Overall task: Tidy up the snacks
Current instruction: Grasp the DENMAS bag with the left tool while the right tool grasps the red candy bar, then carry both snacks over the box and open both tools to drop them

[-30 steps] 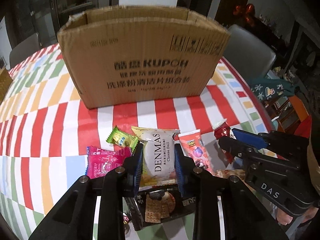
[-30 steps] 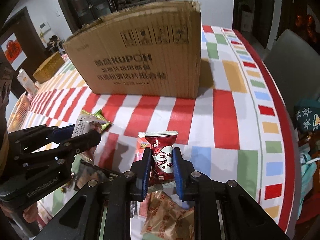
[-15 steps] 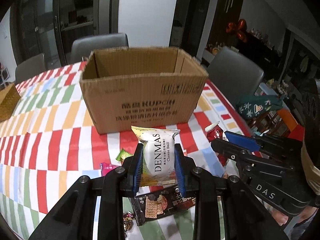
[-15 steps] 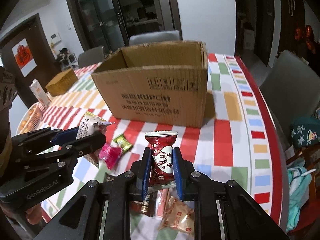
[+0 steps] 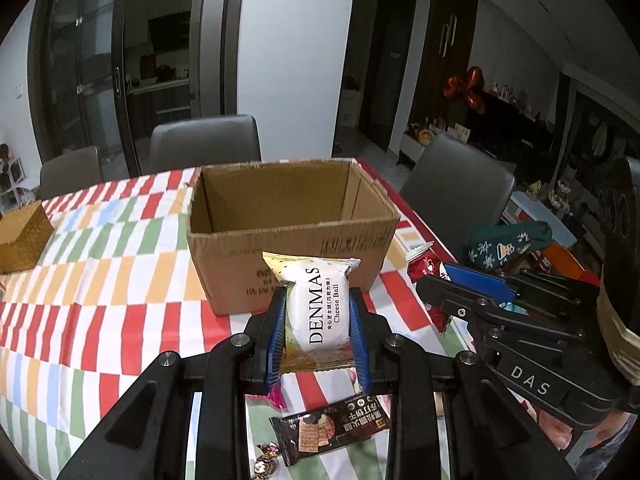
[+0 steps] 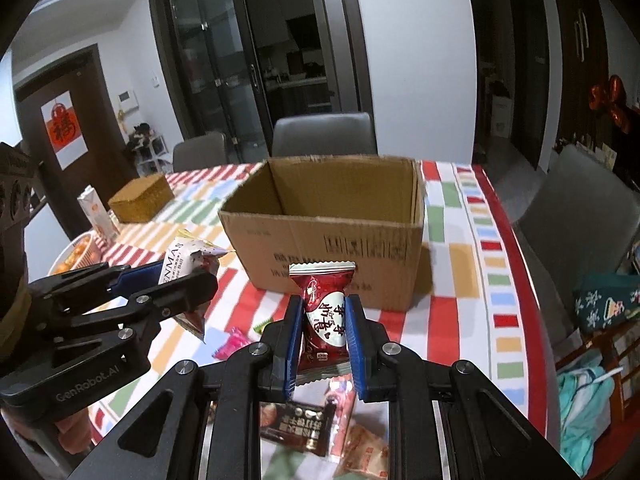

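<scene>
While both packets are held clear of the desk (image 5: pixel 100 280), the step in hand is judged to be the carry toward the open cardboard box (image 5: pixel 292 232), which stands at twelve o'clock of each gripper and shows no contents on the inner walls visible. Left gripper (image 5: pixel 320 332): jaws narrowed on the white cheese ball packet (image 5: pixel 320 312), gripped by its sides, upright, its top edge overlapping the box's near wall in the left wrist view. Right gripper (image 6: pixel 324 332): jaws close together, clamped on the red candy packet (image 6: pixel 324 312), likewise upright before the box. Loose snacks lie below at six o'clock, among them a dark cracker packet (image 5: pixel 332 428). Next move, in my judgement: advance each gripper over the near rim, then release inside; the rim must be cleared first.
</scene>
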### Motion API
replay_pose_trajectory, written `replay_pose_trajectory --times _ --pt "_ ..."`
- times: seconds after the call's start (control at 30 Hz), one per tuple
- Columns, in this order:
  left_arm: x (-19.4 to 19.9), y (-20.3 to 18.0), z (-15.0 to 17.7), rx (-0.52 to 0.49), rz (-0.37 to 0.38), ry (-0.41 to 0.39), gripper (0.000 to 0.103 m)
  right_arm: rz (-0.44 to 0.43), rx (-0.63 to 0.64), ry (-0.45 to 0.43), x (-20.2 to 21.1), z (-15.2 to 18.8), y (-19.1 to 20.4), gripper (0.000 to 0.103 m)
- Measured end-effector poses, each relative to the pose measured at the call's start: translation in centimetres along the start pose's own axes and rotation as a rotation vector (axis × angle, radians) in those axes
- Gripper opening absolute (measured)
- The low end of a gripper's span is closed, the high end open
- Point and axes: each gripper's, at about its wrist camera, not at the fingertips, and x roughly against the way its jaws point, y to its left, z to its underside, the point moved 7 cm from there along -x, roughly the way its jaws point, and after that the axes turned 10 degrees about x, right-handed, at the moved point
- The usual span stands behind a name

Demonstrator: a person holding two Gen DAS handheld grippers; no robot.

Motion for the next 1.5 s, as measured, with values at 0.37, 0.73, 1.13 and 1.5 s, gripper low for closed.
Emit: replay_pose_trajectory --times 0.37,0.73,1.13,1.5 --pt "1.2 0.4 -3.3 -0.002 -0.004 -0.065 0.029 0.006 0.007 -0.070 0.8 -3.7 0.1 0.022" --pt "-0.1 1.2 -6.4 0.021 0.003 -0.074 0.029 0.021 0.003 -0.076 -0.7 -6.3 -0.8 0.022" --pt "-2.7 2.2 -9.7 0.012 -0.025 -0.061 0.029 0.050 -0.007 -0.051 -3.5 -8.8 -2.8 0.022" --pt "-6.5 3.5 -10.9 0.027 -0.053 -0.014 0.029 0.060 -0.003 -0.018 -6.5 -10.4 -3.8 0.022"
